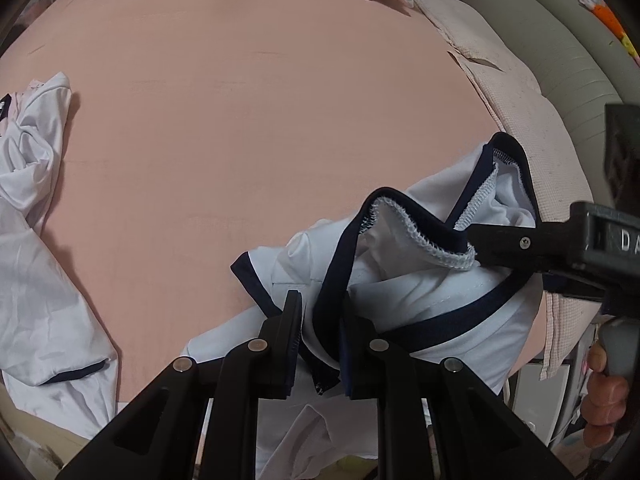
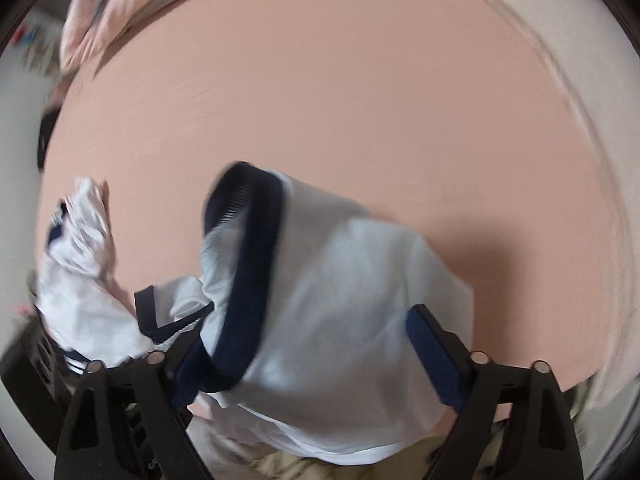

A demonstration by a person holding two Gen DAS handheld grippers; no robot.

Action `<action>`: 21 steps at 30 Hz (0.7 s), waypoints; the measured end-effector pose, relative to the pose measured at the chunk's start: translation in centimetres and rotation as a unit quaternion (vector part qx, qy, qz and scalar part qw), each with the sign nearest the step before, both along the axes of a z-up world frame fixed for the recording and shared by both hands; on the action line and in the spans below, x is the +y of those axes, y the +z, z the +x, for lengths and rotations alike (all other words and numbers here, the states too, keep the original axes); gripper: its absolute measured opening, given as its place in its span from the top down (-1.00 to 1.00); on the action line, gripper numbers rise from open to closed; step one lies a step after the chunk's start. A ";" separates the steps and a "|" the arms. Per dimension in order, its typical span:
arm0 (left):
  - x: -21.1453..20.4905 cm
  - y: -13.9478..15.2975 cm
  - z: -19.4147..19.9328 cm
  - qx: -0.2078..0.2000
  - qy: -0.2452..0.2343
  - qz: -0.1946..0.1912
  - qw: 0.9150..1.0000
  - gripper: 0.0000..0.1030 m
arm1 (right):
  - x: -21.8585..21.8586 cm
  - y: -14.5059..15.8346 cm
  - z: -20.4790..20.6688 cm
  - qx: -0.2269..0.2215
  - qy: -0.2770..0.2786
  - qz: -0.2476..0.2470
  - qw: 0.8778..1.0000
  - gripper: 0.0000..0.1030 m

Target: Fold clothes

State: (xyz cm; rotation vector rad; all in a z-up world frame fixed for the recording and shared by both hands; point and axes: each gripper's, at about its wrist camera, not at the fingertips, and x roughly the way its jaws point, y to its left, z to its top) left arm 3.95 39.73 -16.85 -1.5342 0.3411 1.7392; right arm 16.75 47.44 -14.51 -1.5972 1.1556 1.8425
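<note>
Pink bedsheet stretches flat across a bed, pillows heaped at its far end. Near its close edge a white shirt with navy trim hangs bunched between two tools. The left gripper is pinching the navy edging, fingers nearly together on it. The right gripper nips the overlocked hem in the left view; its own blurred view shows the fingers wide with cloth draped between, so I cannot tell its grip. Another white garment lies crumpled at the left. My guess: the shirt is being lifted to be spread flat, which calls for pulling the two held edges apart.
</note>
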 end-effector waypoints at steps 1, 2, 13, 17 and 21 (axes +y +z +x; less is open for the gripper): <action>0.1 0.0 0.0 0.000 0.000 0.000 1.000 0.72 | 0.3 -0.3 0.3 0.007 -0.007 -0.016 1.000 -0.69; 0.0 0.1 -0.1 0.000 -0.001 0.000 1.000 0.72 | 0.5 -0.4 0.6 0.008 -0.013 -0.022 1.000 -0.56; -0.2 0.5 -0.5 0.001 0.000 -0.018 1.000 0.72 | -1.4 0.5 -0.9 -0.074 0.026 -0.009 0.997 -0.42; -0.6 0.5 -0.7 -0.001 0.002 -0.016 1.000 0.72 | -2.1 -0.4 -1.7 -0.121 0.045 -0.018 0.991 -0.42; -1.1 0.7 -0.8 -0.002 0.003 -0.013 1.000 0.72 | -2.4 -0.2 -2.0 -0.125 0.062 0.010 0.990 -0.42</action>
